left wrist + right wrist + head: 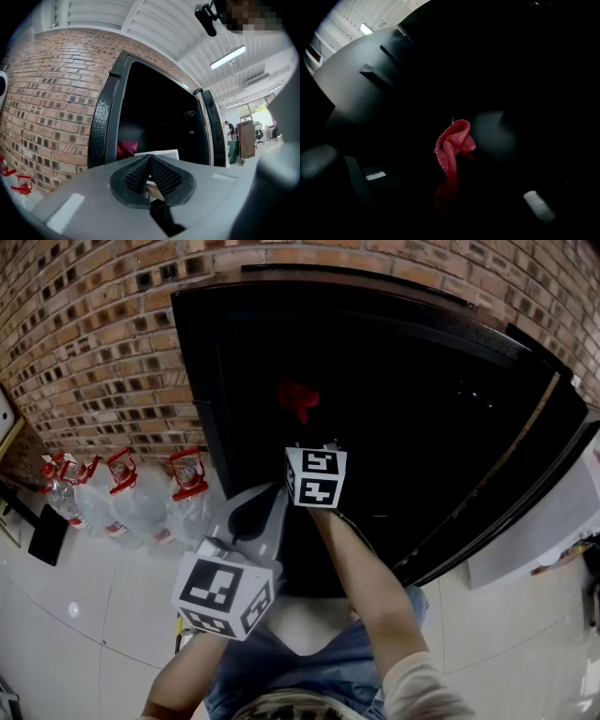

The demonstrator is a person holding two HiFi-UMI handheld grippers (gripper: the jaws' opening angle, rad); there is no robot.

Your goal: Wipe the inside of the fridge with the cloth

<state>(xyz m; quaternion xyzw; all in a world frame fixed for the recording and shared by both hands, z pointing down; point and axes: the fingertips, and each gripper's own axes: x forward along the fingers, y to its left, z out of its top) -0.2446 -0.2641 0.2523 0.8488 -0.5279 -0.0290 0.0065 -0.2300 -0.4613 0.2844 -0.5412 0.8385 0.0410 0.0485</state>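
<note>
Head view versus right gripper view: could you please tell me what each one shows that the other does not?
Only the head view shows the brick wall, the water bottles on the floor and the person's jeans. Only the right gripper view shows a pale panel with ledges and a ceiling light. Both show the red cloth inside the dark fridge.

Brick wall behind; white tile floor; water jugs (red handles) along wall; strip light overhead.
</note>
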